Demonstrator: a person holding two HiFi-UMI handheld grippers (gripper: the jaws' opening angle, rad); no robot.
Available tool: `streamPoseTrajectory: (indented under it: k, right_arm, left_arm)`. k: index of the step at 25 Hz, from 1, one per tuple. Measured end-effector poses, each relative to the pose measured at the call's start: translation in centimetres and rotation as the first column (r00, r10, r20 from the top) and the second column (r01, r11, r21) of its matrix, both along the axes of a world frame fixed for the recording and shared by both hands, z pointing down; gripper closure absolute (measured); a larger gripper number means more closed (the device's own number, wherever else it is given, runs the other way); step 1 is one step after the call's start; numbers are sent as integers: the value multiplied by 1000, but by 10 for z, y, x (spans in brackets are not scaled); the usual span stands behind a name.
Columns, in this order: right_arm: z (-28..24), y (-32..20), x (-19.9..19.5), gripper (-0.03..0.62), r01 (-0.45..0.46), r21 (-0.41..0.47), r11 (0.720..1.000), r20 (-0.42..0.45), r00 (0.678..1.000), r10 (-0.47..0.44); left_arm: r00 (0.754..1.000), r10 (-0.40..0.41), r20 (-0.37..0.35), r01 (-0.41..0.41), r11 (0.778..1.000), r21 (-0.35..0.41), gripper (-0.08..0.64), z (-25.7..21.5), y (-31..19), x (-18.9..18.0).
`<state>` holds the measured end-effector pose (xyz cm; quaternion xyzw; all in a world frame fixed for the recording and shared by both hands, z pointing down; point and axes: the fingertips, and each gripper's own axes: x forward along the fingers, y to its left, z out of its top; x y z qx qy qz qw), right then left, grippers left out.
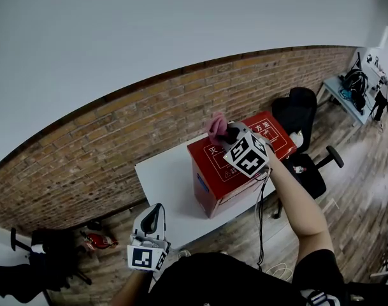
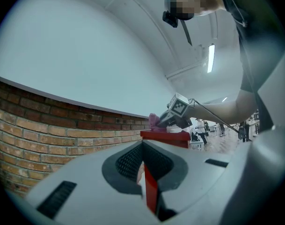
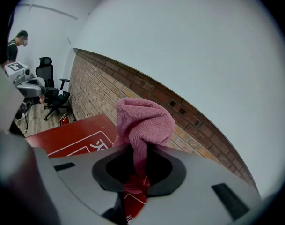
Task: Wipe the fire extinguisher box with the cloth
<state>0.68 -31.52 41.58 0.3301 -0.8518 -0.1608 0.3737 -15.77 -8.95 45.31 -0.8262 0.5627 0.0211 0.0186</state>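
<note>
Down at the lower left of the head view, your left gripper hangs by the table's near corner. Its jaws are pressed together on nothing, and its own view shows only a thin seam between them with a sliver of red behind. Moving right, the white table carries the red box. It stands shut, so whatever is inside is hidden. White print marks its top, too small to read. Over the box's far top edge, your right gripper pinches the pink cloth. Most of the cloth bunches out past the jaw tips, and a tail hangs back between them. You cannot tell whether the cloth touches the lid. That gripper's marker cube and your hand cover the lid's middle. Further right, a black chair stands by the brick wall, partly hidden behind the box.
</note>
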Motion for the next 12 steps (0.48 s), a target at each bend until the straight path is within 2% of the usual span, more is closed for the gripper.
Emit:
streamPoseTrajectory:
  k: [12]
  right_arm:
    - [1,-17,23,531,-35,-16,999,-6,999,35]
  left_arm:
    - [1000,-10,-1,10,1000,-6,515,3,-2,-2]
